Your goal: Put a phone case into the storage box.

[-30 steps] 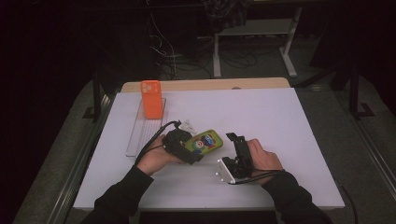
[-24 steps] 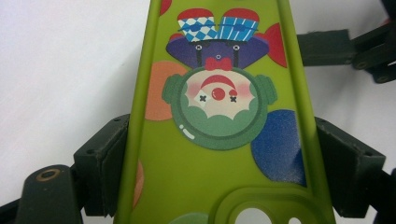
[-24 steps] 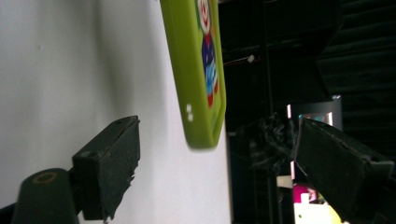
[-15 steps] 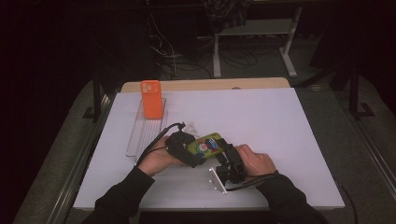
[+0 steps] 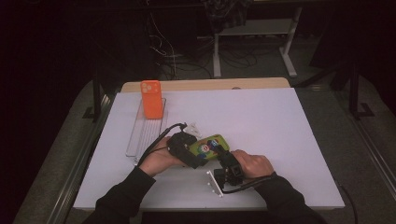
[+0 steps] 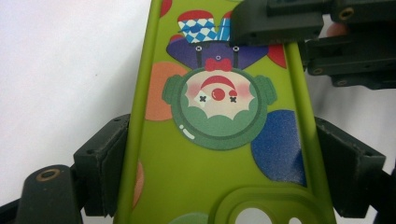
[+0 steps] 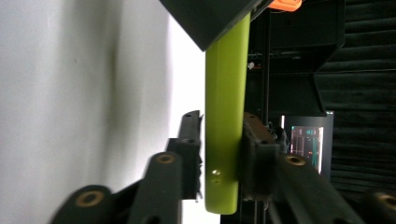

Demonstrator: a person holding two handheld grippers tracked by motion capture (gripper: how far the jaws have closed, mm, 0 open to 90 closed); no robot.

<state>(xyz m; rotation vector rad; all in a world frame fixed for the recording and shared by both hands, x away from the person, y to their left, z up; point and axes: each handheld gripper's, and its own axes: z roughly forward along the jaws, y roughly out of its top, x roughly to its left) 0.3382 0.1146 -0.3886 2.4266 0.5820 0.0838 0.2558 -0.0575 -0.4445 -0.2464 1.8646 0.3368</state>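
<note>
A green phone case printed with a clown is held just above the white table. My left gripper is shut across its width, and its pads press the case's two long edges. My right gripper grips the case's far end. Its jaws have just been closing and now pinch the case's thin thickness, a pad against each face. In the left gripper view, the right gripper covers the case's top end.
An orange phone case stands upright on a clear tray at the back left. A small white piece lies just beyond the hands. A wooden board edge runs along the table's far side.
My right gripper has moved left to the green case's end and closed its jaws on it. The left gripper has kept its hold in place.
</note>
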